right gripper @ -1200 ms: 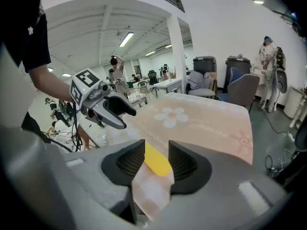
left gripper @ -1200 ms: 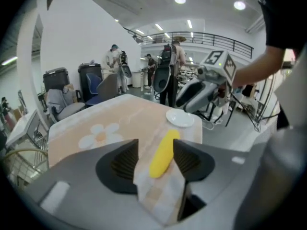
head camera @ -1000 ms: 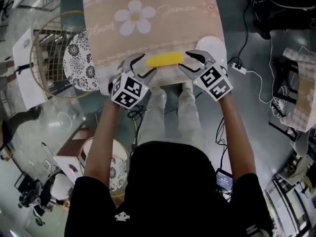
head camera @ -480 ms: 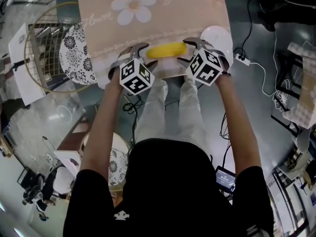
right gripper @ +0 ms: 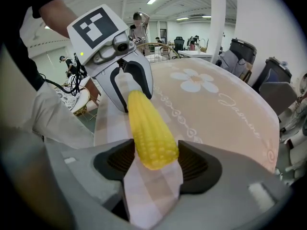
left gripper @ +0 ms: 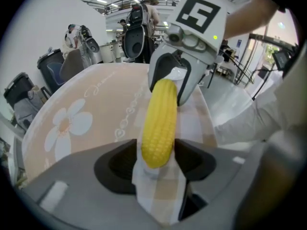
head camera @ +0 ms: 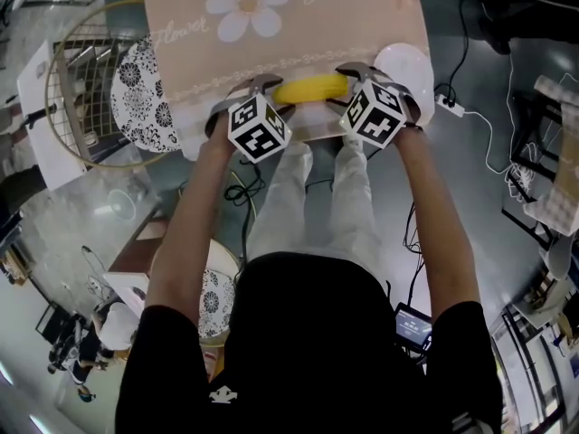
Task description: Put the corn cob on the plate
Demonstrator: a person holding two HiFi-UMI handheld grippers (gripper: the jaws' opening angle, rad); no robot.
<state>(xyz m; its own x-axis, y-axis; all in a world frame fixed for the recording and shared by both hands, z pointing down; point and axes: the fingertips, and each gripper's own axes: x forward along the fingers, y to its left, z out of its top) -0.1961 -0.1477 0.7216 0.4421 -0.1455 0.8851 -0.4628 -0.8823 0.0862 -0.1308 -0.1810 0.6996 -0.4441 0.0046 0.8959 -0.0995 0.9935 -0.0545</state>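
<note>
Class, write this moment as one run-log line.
corn cob: lying on tablecloth | left gripper: jaws just closing, cob end between | right gripper: jaws just opening, other end between | white plate: no corn

We stretch both forearms up the middle of the frame, grippers tilted steeply down and facing each other. Our left gripper's (head camera: 274, 96) jaws have just been narrowing around one end of the corn cob (head camera: 312, 89). Our right gripper's (head camera: 346, 89) jaws have just been widening and straddle the other end.
</note>
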